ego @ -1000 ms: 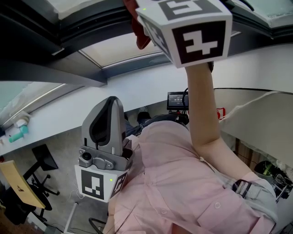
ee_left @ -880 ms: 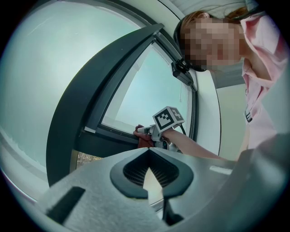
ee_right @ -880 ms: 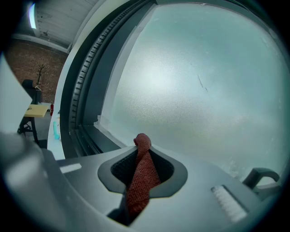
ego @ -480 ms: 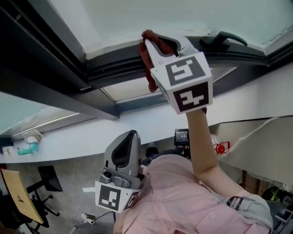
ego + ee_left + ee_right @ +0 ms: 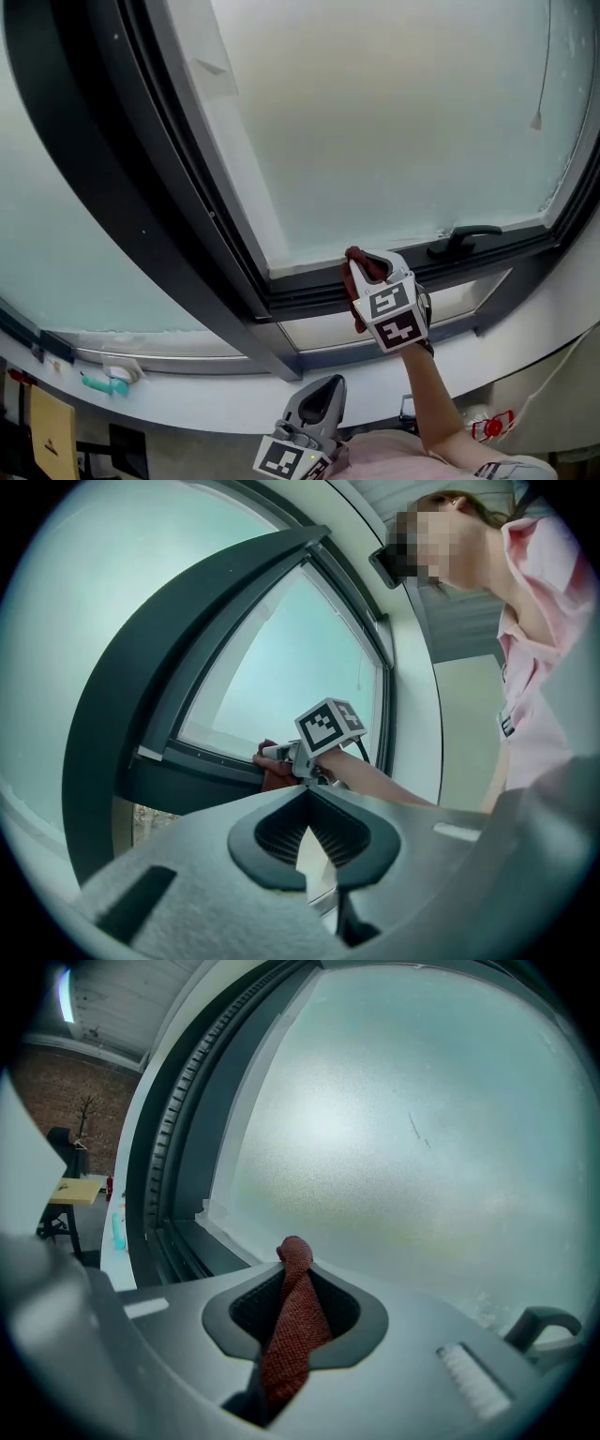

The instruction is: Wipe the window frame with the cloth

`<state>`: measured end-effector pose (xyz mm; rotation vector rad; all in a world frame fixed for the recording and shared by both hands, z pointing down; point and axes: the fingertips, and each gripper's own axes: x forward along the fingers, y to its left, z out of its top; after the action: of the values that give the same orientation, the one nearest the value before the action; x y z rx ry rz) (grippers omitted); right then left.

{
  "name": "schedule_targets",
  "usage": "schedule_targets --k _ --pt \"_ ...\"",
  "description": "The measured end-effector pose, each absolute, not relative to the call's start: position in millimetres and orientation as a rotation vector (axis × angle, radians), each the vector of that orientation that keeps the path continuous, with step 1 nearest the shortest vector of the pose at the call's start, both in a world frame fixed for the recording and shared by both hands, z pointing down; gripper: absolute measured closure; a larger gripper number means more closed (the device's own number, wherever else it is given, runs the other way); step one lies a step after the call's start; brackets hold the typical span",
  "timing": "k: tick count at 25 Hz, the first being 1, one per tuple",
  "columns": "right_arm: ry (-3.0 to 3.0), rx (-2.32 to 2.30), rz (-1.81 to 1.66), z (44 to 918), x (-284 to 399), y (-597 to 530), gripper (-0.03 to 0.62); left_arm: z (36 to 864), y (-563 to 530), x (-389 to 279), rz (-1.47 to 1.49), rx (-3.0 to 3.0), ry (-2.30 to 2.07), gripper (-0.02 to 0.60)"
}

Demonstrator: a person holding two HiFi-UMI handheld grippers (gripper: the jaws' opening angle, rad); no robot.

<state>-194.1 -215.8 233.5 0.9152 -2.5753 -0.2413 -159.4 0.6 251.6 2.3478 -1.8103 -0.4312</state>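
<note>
Two grippers are counted: one left gripper (image 5: 328, 386) and one right gripper (image 5: 366, 262). Two marker cubes are counted with them, one left cube (image 5: 286, 459) and one right cube (image 5: 394, 317). One cloth (image 5: 355, 292), rust-red, is seen. One window frame (image 5: 309, 298), dark, is counted, and one handle (image 5: 464, 239) is found on it. Three panes are made out in the head view: one large frosted pane (image 5: 394, 122), one left pane (image 5: 56, 253) and one narrow lower pane (image 5: 347, 330). One thin cord (image 5: 544, 66) is seen against the glass. One teal object (image 5: 98, 382) is counted on the one sill (image 5: 206, 398). One person is present, of whom one bare forearm (image 5: 429, 394) is shown.
</note>
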Motion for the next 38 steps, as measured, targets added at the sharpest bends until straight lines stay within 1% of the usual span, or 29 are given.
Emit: schedule_targets --k 16,21,25,28,33,38 --pt "-2.579 0.963 -0.287 230.1 -188.7 -215.9 0.531 250.6 47.7 -130.2 -0.346 2.391 -1.854 0.583" --pt "-2.547 1.026 -0.354 227.0 -188.3 -216.8 0.531 256.3 61.0 -142.5 -0.331 2.383 -1.864 0.583" --pt "-2.539 1.043 -0.382 229.3 -187.2 -213.0 0.531 258.9 66.0 -148.3 -0.359 2.389 -1.790 0.583" --pt "-2.542 1.039 -0.355 231.5 -190.5 -215.1 0.531 263.5 66.2 -154.4 -0.288 2.404 -1.715 0.583" --pt "-2.580 1.039 -0.313 224.5 -199.3 -222.5 0.530 256.4 51.8 -171.2 -0.272 2.441 -1.688 0.583" --pt "-2.518 1.106 -0.219 233.4 -186.8 -223.7 0.530 260.3 43.2 -173.7 -0.245 2.462 -1.631 0.583"
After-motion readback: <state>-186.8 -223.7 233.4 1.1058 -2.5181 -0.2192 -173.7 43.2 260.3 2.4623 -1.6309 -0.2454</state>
